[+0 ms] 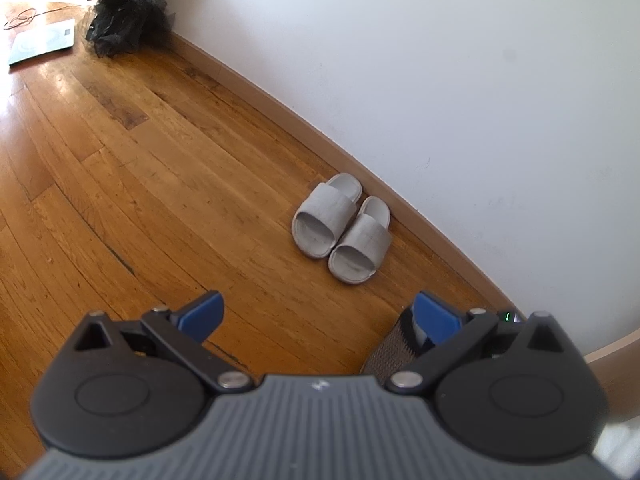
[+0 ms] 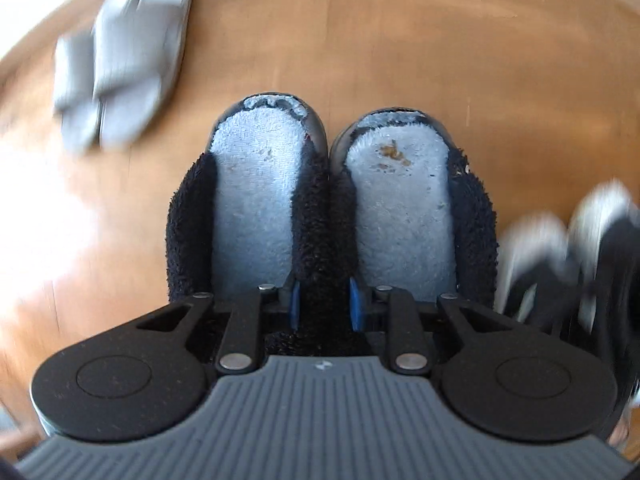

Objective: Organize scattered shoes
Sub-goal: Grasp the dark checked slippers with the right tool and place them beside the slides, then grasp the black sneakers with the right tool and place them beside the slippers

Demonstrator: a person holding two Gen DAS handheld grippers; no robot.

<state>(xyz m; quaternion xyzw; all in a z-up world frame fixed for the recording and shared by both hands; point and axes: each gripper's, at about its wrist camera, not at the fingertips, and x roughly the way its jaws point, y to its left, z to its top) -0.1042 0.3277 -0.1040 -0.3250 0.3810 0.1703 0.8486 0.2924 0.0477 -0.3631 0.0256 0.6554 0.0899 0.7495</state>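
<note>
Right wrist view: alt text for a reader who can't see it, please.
The right tool pinches the touching inner sides of two dark fuzzy slippers with pale blue insoles, over a wooden floor. Blurred grey slides lie upper left; blurred black-and-white shoes at right.

Left gripper [image 1: 318,316] has its jaws spread wide with nothing between the blue pads, aimed down and forward toward 12 o'clock. Right gripper [image 2: 326,306] is pinched in tight, jaws clamped on dark fuzzy fabric, pointing down too, and its view is all smeared with motion blur.
</note>
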